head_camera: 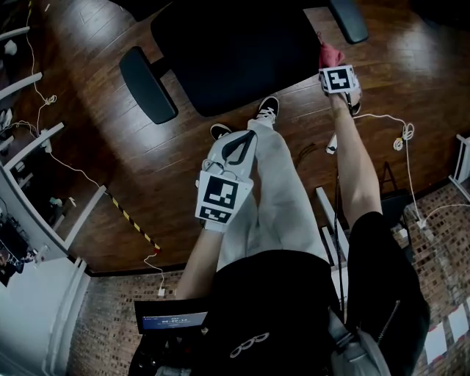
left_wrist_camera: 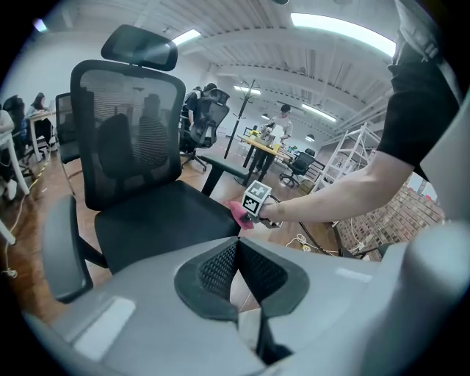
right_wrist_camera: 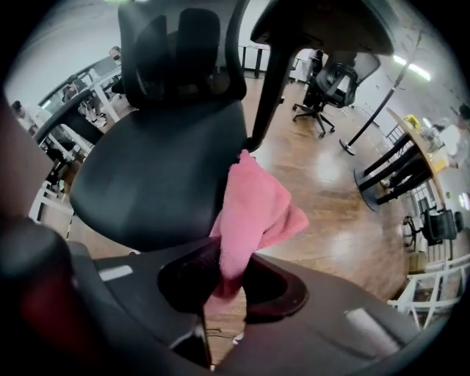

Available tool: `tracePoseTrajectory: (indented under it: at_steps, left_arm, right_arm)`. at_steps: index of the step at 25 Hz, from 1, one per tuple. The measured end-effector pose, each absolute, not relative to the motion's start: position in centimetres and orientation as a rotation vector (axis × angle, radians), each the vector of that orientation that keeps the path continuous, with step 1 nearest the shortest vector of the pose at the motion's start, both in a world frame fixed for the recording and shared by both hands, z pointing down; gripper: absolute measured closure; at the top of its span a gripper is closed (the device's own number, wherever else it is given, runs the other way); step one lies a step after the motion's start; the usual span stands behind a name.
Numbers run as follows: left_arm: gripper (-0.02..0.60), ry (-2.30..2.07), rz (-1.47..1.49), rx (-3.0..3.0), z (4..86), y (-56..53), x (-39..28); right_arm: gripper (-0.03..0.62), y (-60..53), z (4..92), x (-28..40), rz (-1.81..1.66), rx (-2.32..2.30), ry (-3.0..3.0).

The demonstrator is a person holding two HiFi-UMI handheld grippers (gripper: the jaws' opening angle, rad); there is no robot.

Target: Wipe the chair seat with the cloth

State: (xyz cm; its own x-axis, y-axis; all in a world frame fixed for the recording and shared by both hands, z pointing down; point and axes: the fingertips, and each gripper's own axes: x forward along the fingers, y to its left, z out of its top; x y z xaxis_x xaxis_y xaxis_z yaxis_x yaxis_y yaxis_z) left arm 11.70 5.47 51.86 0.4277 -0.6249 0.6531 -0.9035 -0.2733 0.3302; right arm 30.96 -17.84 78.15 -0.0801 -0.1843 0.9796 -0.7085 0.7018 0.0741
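The black office chair's seat (head_camera: 235,51) lies in front of me, with one armrest (head_camera: 147,84) on the left and one (head_camera: 349,18) on the right. A pink cloth (head_camera: 328,53) hangs bunched from my right gripper (head_camera: 336,67), which is shut on it at the seat's right front corner. In the right gripper view the cloth (right_wrist_camera: 253,209) hangs just beside the seat (right_wrist_camera: 161,176); I cannot tell whether they touch. My left gripper (head_camera: 239,147) is shut and holds nothing, low above my leg, short of the seat (left_wrist_camera: 161,220). It looks onto the cloth (left_wrist_camera: 240,214).
My leg and shoe (head_camera: 267,110) stand on the wooden floor right below the seat's front edge. Cables (head_camera: 400,136) trail over the floor on the right. White desk legs (head_camera: 44,139) stand at the left. Other office chairs (right_wrist_camera: 330,81) and desks stand farther off.
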Motion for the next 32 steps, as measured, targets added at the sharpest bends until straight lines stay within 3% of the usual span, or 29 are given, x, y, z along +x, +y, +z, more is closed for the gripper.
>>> tracePoseTrajectory:
  at_steps: [16,32]
  left_arm:
    - [0.591,-1.317,0.515,1.954,52.8,11.4,8.6]
    - [0.591,-1.363,0.526,1.903,53.9,18.1,4.3]
  right_arm:
    - [0.519,-3.0,81.8,19.4,0.514,0.438,-1.664]
    - [0.519,13.4,79.1,0.3,0.497,-0.006,-1.917]
